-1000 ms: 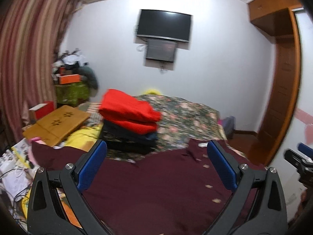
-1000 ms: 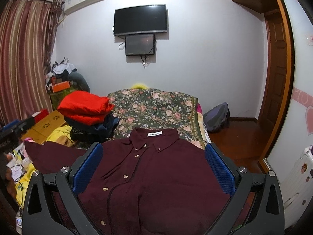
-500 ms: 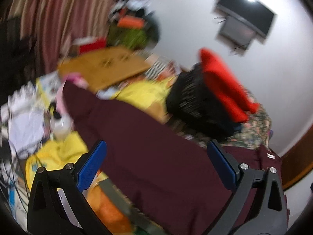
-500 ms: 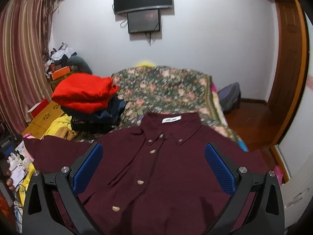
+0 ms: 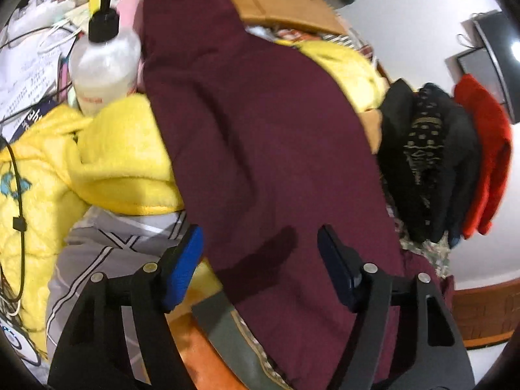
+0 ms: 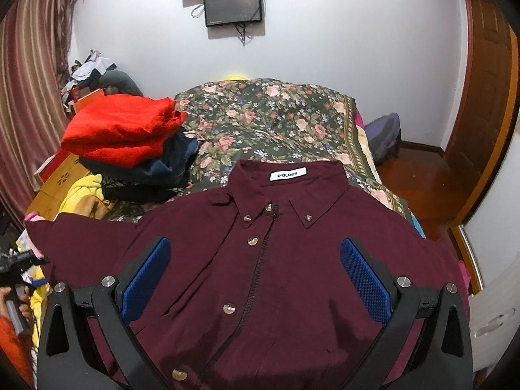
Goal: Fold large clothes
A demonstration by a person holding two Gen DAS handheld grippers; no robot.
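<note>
A maroon button-up shirt lies face up on the bed, collar toward the far wall, with a white label inside the collar. Its left sleeve stretches out over the clutter beside the bed. My left gripper points steeply down at that sleeve. Its jaws are closing with the sleeve lying between them, and the blue pads are not pressing the cloth. My right gripper hangs open over the shirt's chest, holding nothing. The shirt's hem is hidden under both grippers.
A stack of folded clothes with a red one on top sits on the floral bedspread. Beside the sleeve are a pump bottle, a yellow blanket and a wooden folding table. A backpack lies on the floor.
My left gripper has swung down and to the left, rolled, and now sits over the sleeve with narrower jaws. My right gripper has dropped closer to the shirt front.
</note>
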